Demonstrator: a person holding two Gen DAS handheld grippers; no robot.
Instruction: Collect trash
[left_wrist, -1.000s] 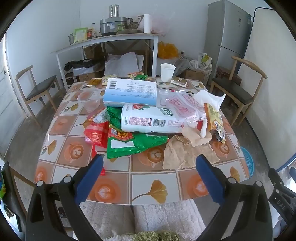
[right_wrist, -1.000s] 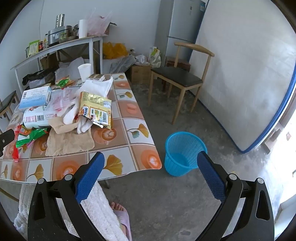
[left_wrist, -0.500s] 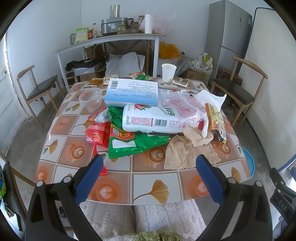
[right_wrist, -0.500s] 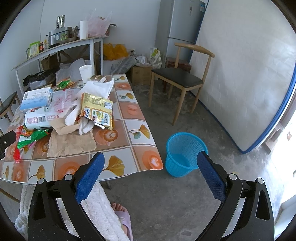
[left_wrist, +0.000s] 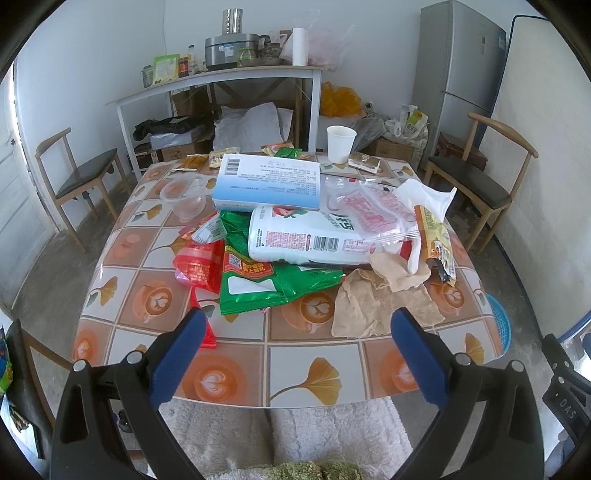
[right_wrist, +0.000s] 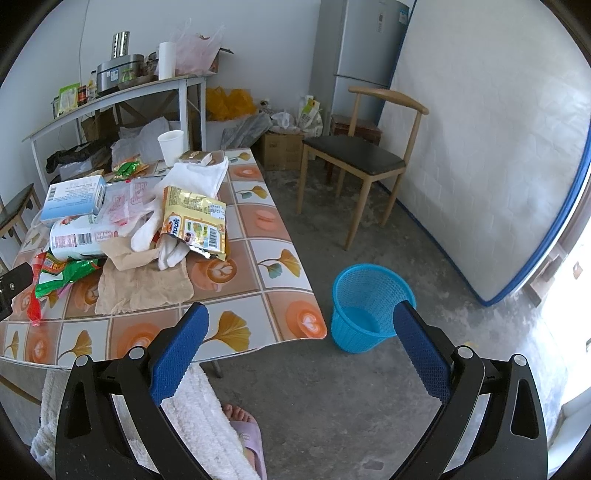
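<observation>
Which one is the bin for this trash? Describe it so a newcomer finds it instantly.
Start at the tiled table heaped with wrappers, and look past its near right corner to the bare concrete floor. There stands the blue plastic wastebasket, upright, in front of the wooden chair. It is the only open mesh-sided container on the floor, and nothing shows inside it.
</observation>
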